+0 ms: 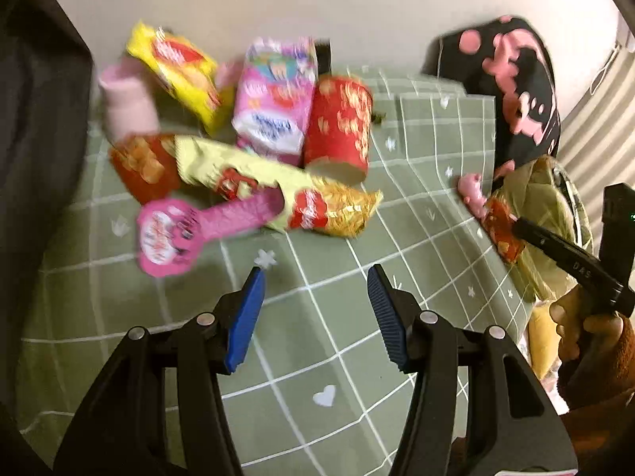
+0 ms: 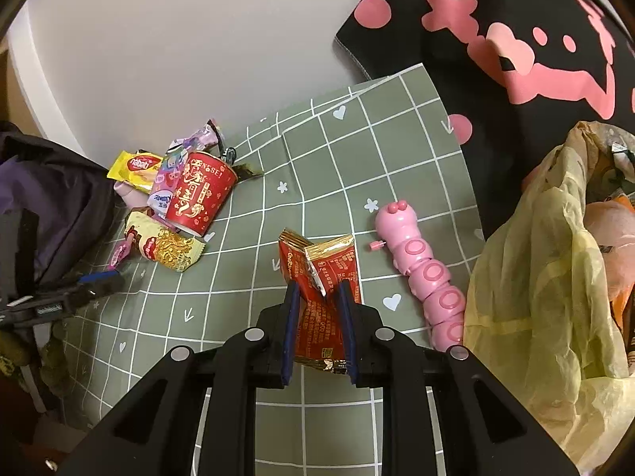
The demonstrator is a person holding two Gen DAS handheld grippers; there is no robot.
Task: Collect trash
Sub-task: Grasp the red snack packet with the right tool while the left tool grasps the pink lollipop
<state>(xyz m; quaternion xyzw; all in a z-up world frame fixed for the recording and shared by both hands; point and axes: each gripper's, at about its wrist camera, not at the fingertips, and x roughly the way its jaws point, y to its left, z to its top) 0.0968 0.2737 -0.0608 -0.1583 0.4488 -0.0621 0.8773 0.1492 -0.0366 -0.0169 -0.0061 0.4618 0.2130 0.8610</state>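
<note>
Right wrist view: right hand-held gripper point(image 2: 317, 297) clamped on red wrapper point(image 2: 317, 277), above tabletop point(image 2: 357, 150); yellow trash bag point(image 2: 528, 277) at 3 o'clock, partly filled; left hand-held gripper point(image 1: 313, 277) half open, empty; litter pile point(image 2: 174, 206) at 10 o'clock uncollected.

A pink caterpillar toy point(image 2: 421, 273) lies on the green checked tablecloth point(image 2: 349, 158).

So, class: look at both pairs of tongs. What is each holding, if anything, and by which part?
The right tongs are shut on the red wrapper, pinching its crumpled middle. The left tongs stand open above the checked cloth, holding nothing.
</note>
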